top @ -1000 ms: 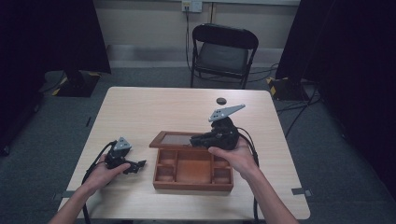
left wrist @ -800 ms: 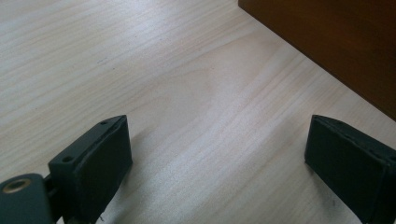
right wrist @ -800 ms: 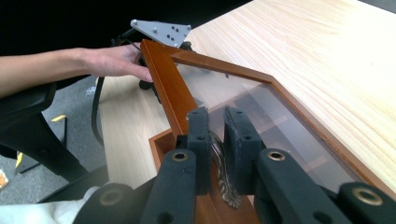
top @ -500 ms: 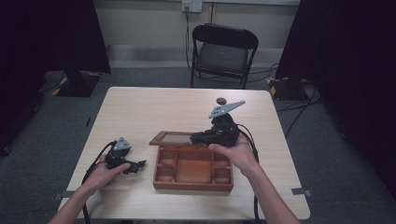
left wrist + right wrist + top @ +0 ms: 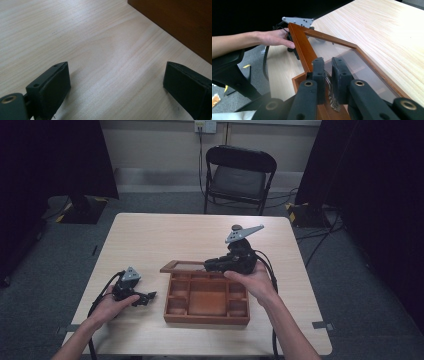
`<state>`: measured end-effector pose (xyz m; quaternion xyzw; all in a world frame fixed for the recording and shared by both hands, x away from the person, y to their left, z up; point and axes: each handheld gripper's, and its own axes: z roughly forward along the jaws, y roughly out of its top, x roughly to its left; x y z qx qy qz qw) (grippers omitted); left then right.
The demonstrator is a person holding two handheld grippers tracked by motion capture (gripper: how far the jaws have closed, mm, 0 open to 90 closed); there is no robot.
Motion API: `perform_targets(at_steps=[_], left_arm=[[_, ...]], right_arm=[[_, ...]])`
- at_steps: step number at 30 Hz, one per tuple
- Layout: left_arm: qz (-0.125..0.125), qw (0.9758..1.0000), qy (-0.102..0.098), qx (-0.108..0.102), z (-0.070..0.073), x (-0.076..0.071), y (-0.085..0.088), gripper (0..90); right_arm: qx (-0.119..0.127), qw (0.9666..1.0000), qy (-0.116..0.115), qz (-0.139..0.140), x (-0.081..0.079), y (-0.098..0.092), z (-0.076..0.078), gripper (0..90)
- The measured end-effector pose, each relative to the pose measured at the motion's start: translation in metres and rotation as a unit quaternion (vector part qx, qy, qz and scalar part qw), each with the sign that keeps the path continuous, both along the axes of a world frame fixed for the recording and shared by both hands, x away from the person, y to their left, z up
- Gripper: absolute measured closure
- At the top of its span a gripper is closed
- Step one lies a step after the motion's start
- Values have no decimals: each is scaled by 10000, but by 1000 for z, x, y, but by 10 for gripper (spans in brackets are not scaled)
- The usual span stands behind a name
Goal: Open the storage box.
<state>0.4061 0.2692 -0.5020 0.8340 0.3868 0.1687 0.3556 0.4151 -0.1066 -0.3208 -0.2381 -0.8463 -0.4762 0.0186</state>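
Pinching box lid (image 5: 352, 53) clasp: right gripper (image 5: 327, 65). Left gripper (image 5: 116, 85) wide, empty. No writing legible.

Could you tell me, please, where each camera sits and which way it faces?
High view: above the person's side, looking forward and down on the table; both forearms, left gripper and right gripper show.
Left gripper view: low over the tabletop, jaws apart, facing the wooden box side.
Right gripper view: along its jaws, closed on the glass lid's metal clasp; the left hand shows beyond.
All three views share the box.
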Motion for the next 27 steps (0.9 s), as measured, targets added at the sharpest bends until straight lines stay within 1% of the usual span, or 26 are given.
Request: perform_targets(at_steps=[9, 10, 17, 19, 21, 27], left_arm=[[-7, 10000, 1, 12, 0, 0, 0, 65], [9, 10000, 8, -17, 0, 0, 0, 65], [-9, 10000, 2, 15, 0, 0, 0, 65], [9, 10000, 10, -18, 0, 0, 0, 65], [-9, 10000, 1, 13, 0, 0, 0, 65], [-9, 10000, 2, 15, 0, 0, 0, 66]], right_arm=[[74, 10000, -14, -38, 1, -1, 0, 822], [74, 10000, -17, -35, 1, -1, 0, 822], [74, 10000, -9, -35, 1, -1, 0, 822], [73, 10000, -10, -37, 1, -1, 0, 822], [75, 10000, -11, -33, 1, -1, 0, 822], [93, 10000, -9, -28, 1, -1, -1, 823]])
